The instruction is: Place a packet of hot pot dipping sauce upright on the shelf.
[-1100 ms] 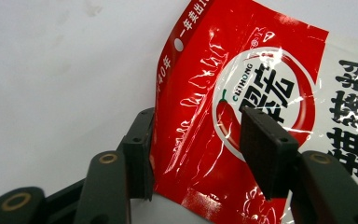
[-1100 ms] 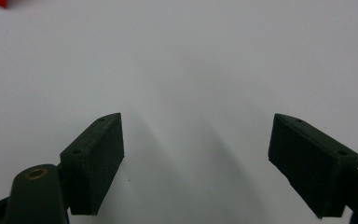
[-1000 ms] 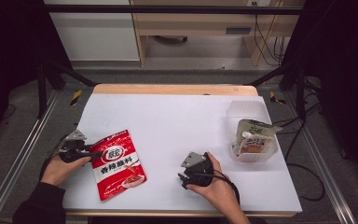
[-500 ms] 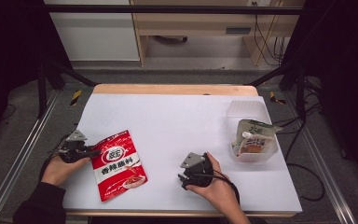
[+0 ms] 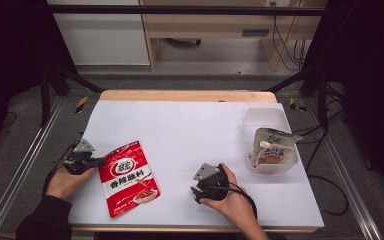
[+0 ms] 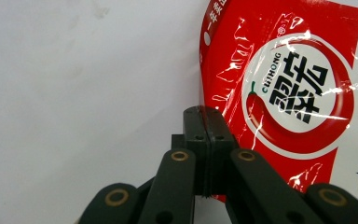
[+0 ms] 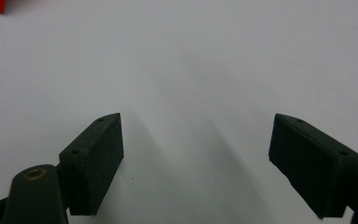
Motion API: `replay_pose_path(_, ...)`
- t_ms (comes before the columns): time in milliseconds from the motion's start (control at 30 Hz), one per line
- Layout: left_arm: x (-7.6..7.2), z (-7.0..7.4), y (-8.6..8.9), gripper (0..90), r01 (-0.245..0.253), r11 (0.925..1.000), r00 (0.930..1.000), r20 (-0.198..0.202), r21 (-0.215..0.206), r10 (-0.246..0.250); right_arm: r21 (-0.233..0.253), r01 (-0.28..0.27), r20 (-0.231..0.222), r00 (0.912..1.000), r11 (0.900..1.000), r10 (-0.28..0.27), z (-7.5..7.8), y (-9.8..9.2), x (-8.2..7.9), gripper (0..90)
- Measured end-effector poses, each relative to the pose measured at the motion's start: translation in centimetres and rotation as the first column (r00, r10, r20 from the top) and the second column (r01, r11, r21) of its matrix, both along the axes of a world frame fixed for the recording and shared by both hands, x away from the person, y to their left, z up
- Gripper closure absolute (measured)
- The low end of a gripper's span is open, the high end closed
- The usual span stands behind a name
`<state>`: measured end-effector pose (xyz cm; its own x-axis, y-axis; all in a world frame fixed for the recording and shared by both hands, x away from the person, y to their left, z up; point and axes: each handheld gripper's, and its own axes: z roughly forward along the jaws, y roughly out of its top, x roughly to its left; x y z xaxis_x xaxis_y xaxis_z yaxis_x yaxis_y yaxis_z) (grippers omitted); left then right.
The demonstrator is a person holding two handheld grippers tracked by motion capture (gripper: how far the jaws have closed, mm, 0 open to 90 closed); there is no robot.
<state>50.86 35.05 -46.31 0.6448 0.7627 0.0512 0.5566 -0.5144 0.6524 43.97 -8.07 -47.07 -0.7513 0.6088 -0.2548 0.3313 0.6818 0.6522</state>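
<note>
A red chili-sauce pouch (image 5: 128, 176) lies flat on the white table at the front left. My left gripper (image 5: 96, 161) is at the pouch's left edge. In the left gripper view its jaws are pressed together on the edge of the red pouch (image 6: 279, 88), with the left gripper (image 6: 206, 112) tips meeting right at that edge. My right gripper (image 5: 196, 191) rests low on the table at the front centre, held by a hand. The right gripper (image 7: 196, 140) stands wide open over bare white table, nothing between its jaws.
A clear plastic tub (image 5: 260, 120) at the right holds a spouted white pouch (image 5: 272, 147). A wooden strip (image 5: 185, 95) runs along the table's far edge. Metal rails flank the table, and cables hang off the right side.
The left gripper has edged slightly right onto the pouch's edge. The right hand and its gripper have stayed put.
</note>
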Motion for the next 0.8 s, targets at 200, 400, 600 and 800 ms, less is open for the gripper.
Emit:
replay_pose_path(200,-0.3,1.0,-0.7,90.0,0.005,1.0000,0.9980,0.063,-0.005,-0.004,0.001,0.003,0.005,1.0000,1.000,-0.003,0.0,-0.1,0.0,18.2)
replay_pose_path(400,-0.9,2.8,-2.3,90.0,0.019,0.9998,0.9867,0.161,0.010,-0.021,0.015,0.014,0.015,0.9998,1.000,-0.014,0.2,-0.2,0.0,18.1)
replay_pose_path(600,-1.3,4.0,-4.3,90.0,0.033,0.9983,0.9695,0.241,0.048,-0.043,0.032,0.037,0.029,0.9988,0.999,-0.038,0.7,-0.5,0.2,18.1)
replay_pose_path(800,-1.5,4.6,-5.2,90.0,0.055,0.9975,0.9588,0.276,0.043,-0.065,0.043,0.046,0.042,0.9980,0.998,-0.047,1.3,-0.6,0.3,17.9)
